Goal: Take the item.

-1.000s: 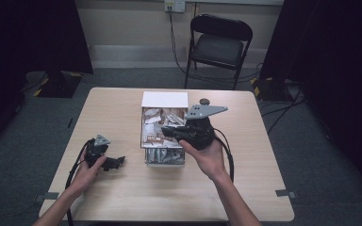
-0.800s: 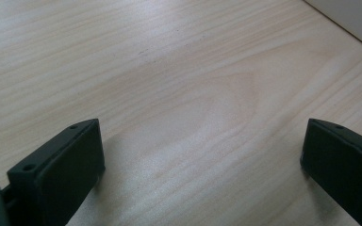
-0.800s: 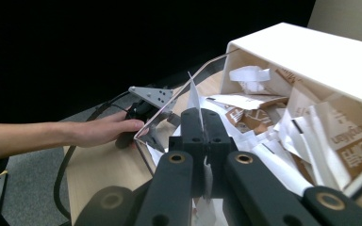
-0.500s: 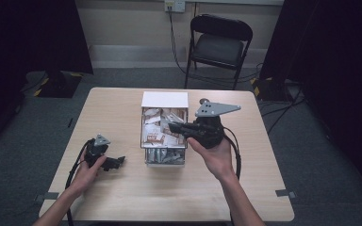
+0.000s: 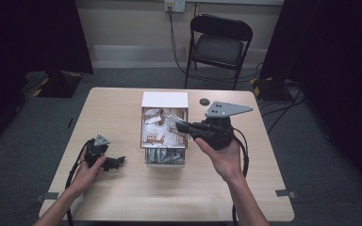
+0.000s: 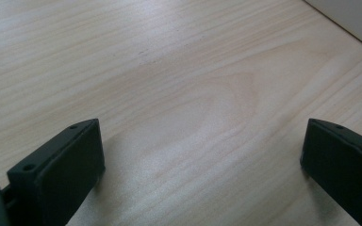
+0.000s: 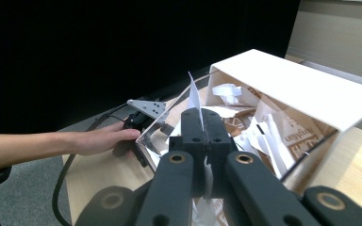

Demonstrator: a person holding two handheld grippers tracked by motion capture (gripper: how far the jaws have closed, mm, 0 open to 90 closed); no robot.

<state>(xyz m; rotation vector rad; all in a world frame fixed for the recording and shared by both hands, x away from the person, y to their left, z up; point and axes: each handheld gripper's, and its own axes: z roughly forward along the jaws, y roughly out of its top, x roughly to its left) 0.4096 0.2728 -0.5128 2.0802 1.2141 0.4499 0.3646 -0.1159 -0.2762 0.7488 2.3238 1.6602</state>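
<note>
A clear box [image 5: 164, 157] with a white back panel [image 5: 165, 99] stands mid-table, full of brown-and-white packets [image 5: 153, 134]. My right gripper [image 5: 179, 127] hovers over the box's right side with its jaws pointing left. It is shut on a thin white packet [image 7: 194, 96], which stands edge-on between the jaws of the right gripper [image 7: 201, 115]. My left gripper [image 5: 118, 162] rests on the table left of the box. In its own view the left gripper [image 6: 202, 155] is wide open over bare wood, with nothing between its jaws.
A small dark round object [image 5: 204, 101] lies on the table right of the box's back. A black folding chair [image 5: 219, 44] stands beyond the far edge. Cables trail from both grippers. Dark curtains flank the room.
My right gripper has risen and drawn back to the right over the box, still shut on the white packet. The left hand has stayed where it was.
</note>
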